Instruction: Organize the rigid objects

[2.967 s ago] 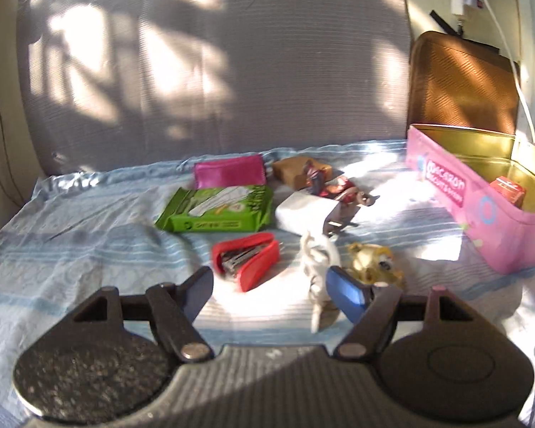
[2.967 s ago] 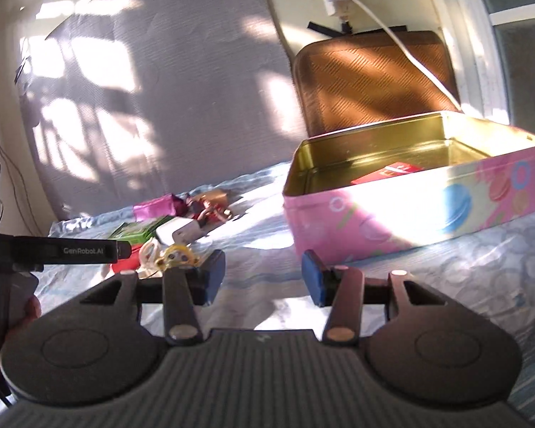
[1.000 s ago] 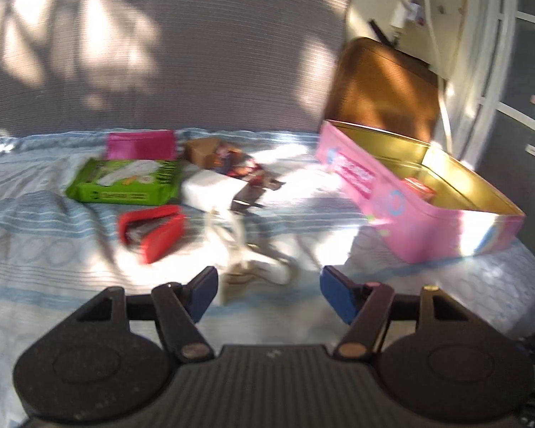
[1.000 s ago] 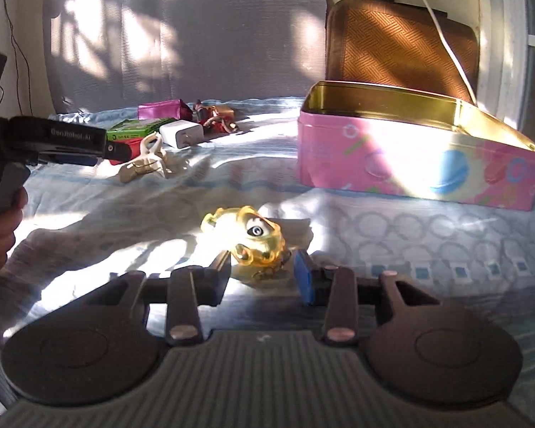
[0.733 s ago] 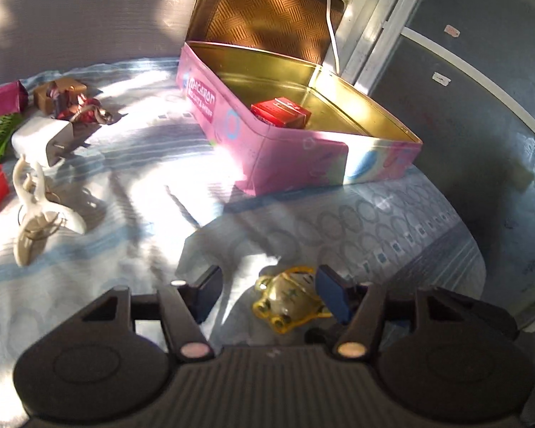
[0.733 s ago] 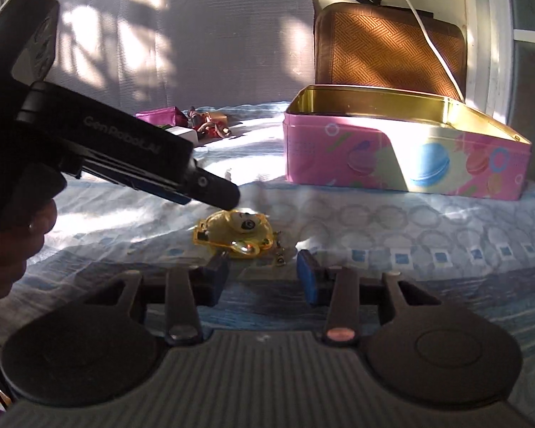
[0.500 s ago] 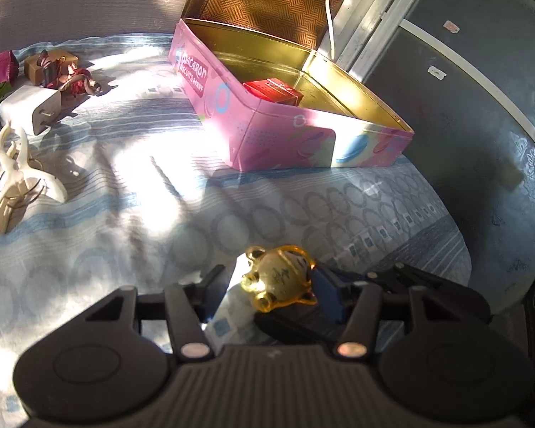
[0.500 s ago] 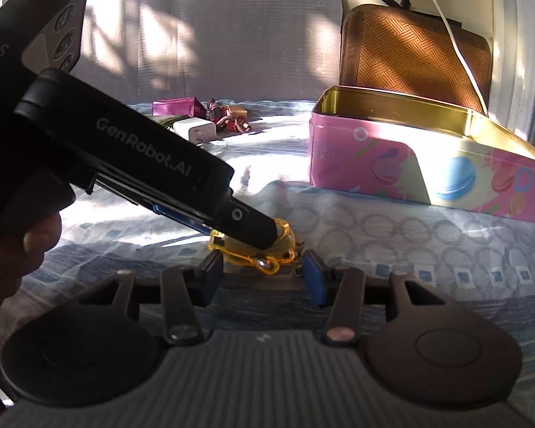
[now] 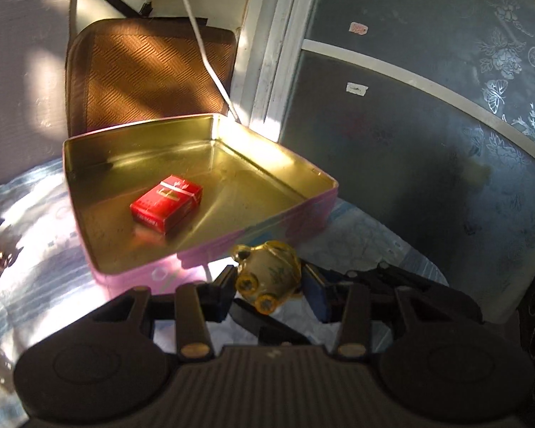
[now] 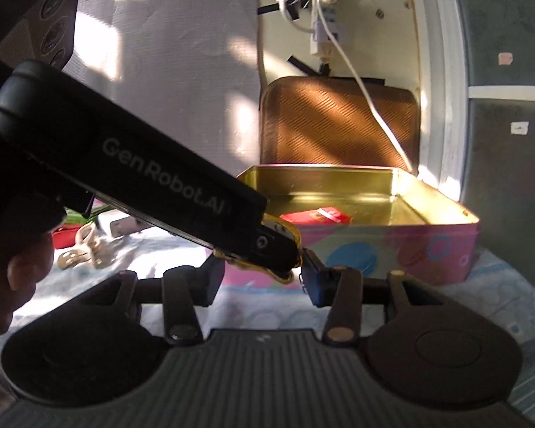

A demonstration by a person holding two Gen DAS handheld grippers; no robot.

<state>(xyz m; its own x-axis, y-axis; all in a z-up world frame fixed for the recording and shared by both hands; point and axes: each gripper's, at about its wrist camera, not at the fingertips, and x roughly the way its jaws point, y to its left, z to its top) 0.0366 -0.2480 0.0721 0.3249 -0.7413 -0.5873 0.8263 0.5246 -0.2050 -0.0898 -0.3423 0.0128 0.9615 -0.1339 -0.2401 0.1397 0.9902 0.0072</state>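
Observation:
My left gripper [image 9: 267, 287] is shut on a yellow see-through toy car [image 9: 271, 267] and holds it in the air just short of the near wall of the pink tin [image 9: 210, 249]. The tin is open, gold inside, with a red pack [image 9: 166, 203] lying in it. In the right wrist view the left gripper [image 10: 278, 249] reaches in from the upper left, and the yellow toy [image 10: 291, 234] shows at its tip. My right gripper [image 10: 260, 281] sits just below that tip. Its jaws are closing, and the pads do not press on the toy above them.
A brown woven panel [image 9: 142, 71] leans on the wall behind the tin, with a white cable [image 9: 203, 53] hanging across it. A dark glass door [image 9: 428, 142] stands to the right. A red stapler [image 10: 66, 233], a beige clip [image 10: 85, 249] and a white charger [image 10: 121, 226] lie on the bedcloth at left.
The left gripper swung right, shut on the yellow toy lying before the right gripper, and lifted it towards the pink tin. The right gripper rose a little behind it.

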